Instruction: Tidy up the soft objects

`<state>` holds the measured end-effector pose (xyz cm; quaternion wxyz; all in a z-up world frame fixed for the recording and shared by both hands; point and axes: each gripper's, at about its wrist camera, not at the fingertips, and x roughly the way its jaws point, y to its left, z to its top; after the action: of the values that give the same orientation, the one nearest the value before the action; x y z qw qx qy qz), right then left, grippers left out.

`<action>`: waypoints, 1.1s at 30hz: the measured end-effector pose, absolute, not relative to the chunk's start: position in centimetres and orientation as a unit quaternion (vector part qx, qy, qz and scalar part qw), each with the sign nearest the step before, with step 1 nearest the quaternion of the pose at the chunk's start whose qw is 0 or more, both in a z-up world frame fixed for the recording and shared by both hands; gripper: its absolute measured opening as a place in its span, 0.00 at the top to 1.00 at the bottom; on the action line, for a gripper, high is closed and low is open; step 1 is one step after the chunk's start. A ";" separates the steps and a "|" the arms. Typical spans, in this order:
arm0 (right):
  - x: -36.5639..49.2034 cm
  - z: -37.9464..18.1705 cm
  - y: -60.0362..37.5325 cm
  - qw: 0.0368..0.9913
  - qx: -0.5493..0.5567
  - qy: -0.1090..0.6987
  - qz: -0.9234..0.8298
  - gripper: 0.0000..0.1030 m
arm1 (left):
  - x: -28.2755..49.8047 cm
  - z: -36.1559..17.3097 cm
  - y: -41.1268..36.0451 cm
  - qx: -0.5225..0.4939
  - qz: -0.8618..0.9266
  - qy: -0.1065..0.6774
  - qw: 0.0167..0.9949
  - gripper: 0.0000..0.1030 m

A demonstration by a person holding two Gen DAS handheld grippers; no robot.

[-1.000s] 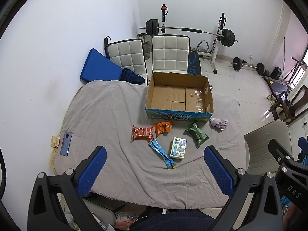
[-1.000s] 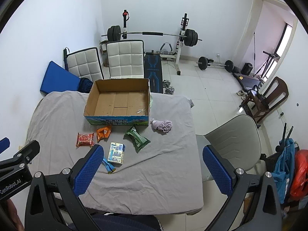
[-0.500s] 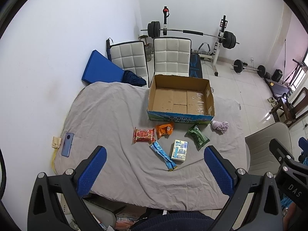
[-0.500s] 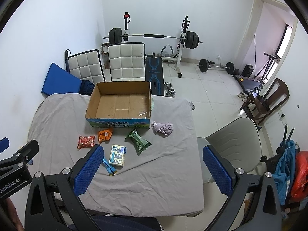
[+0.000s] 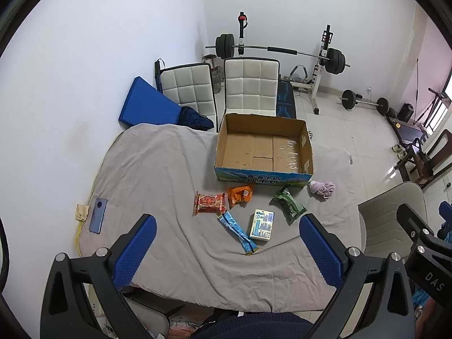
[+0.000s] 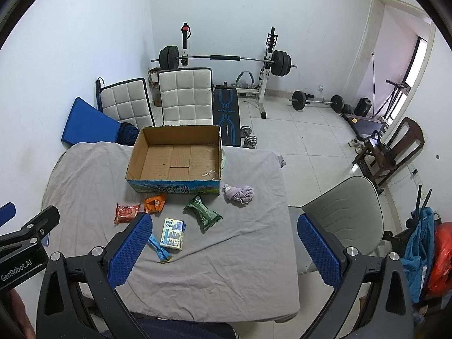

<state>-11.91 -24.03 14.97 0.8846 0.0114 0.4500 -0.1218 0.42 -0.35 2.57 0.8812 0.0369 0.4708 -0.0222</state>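
Observation:
An open empty cardboard box [image 5: 264, 148] [image 6: 175, 158] stands on a grey-covered table [image 5: 158, 175] [image 6: 226, 254]. In front of it lie a red packet [image 5: 209, 203] [image 6: 127, 212], an orange packet [image 5: 240, 195] [image 6: 154, 202], a green packet [image 5: 289, 204] [image 6: 202, 212], a long blue packet [image 5: 237, 232] [image 6: 159, 249], a small white-blue carton [image 5: 262, 224] [image 6: 173, 234] and a crumpled lilac cloth [image 5: 322, 188] [image 6: 239, 194]. My left gripper [image 5: 226, 250] and right gripper [image 6: 223, 251] are both open and empty, held high above the table's near edge.
A blue phone [image 5: 98, 219] lies at the table's left edge. Two white padded chairs [image 5: 248, 87] stand behind the table, a beige chair [image 6: 347, 212] at its right. A barbell rack [image 6: 226, 59] and weights stand at the back wall.
Both grippers have drawn back and up a little, so the table and objects look slightly smaller and lower. Nothing on the table has moved.

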 end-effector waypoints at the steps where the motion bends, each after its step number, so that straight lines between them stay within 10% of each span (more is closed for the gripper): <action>1: -11.9 14.9 -24.1 0.884 0.013 0.450 -0.121 0.00 | 0.4 2.6 -0.3 0.035 -0.022 0.471 0.881 0.00; 17: -9.2 10.3 -26.1 0.862 0.044 0.493 -0.115 0.00 | 3.6 0.2 0.5 0.016 0.013 0.474 0.880 0.00; 33: 6.5 -16.6 -31.1 0.757 0.017 0.651 -0.051 0.00 | 16.8 -26.8 -6.5 0.055 -0.043 0.690 0.721 0.00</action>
<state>6.46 -31.08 -16.64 0.7567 0.0173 0.6514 -0.0514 16.80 -6.55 -26.80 0.7208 0.0548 0.6896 -0.0428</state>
